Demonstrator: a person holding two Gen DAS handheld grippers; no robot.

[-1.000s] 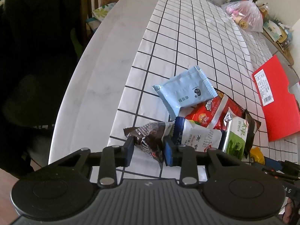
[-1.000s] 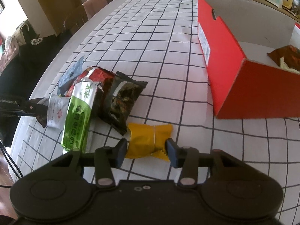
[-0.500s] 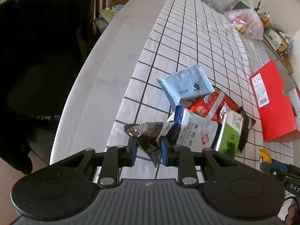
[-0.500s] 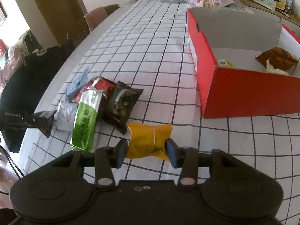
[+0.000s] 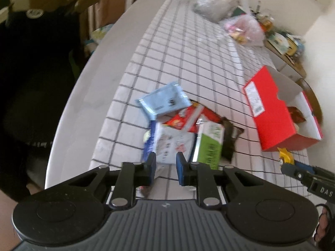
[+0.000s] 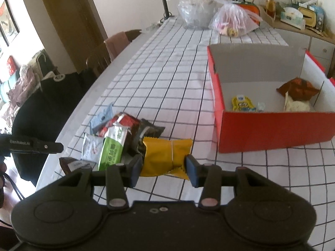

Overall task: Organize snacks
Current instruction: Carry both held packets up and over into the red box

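White grid tablecloth (image 6: 167, 79) over long table; wooden chair (image 6: 100, 58) alongside.

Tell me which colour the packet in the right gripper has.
Yellow; the packet between the right gripper fingers shows best in the right wrist view.

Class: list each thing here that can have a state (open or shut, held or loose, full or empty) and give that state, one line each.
red box: open, a few snacks inside.
yellow packet: sealed, clamped in the right gripper.
left gripper: jaws closing, nothing clearly between them.
green packet: sealed, loose in the pile on the cloth.
blue packet: sealed, loose on the cloth.
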